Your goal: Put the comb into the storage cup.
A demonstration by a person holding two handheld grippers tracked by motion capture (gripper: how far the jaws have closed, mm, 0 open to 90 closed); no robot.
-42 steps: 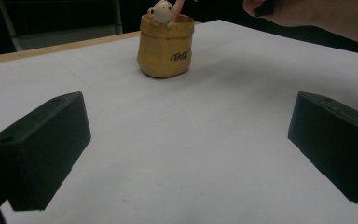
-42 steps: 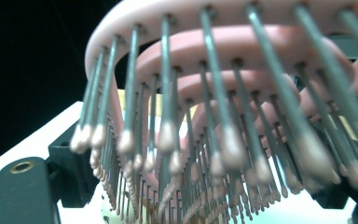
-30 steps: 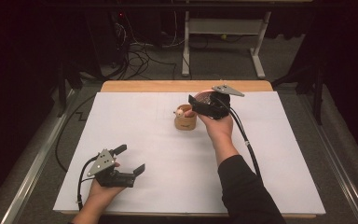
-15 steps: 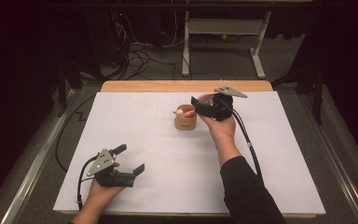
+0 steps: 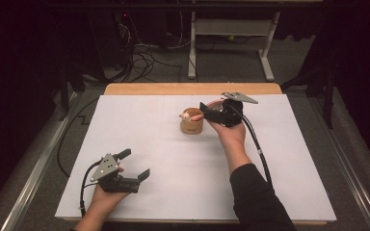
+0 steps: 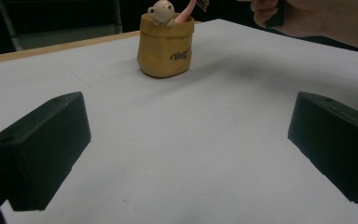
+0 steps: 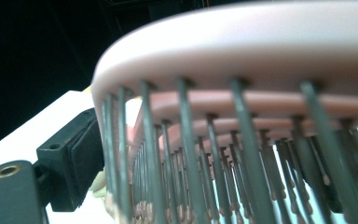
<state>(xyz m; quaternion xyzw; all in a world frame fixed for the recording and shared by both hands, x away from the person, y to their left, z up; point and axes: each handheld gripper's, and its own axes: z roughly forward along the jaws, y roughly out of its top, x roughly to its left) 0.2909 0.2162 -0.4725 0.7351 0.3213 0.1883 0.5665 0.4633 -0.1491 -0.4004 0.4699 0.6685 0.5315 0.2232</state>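
Pink hairbrush (image 7: 242, 60) stands in the cup (image 5: 191, 126), its head between the just-opening right claw (image 5: 207, 111) jaws.

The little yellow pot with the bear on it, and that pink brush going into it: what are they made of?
The pot looks like glazed ceramic or moulded resin: thick rounded walls shaped like a folded bag, soft sheen, printed lettering. The brush looks like smooth matte pink plastic, with thin dark bristles, probably plastic or wire, ending in small ball tips.
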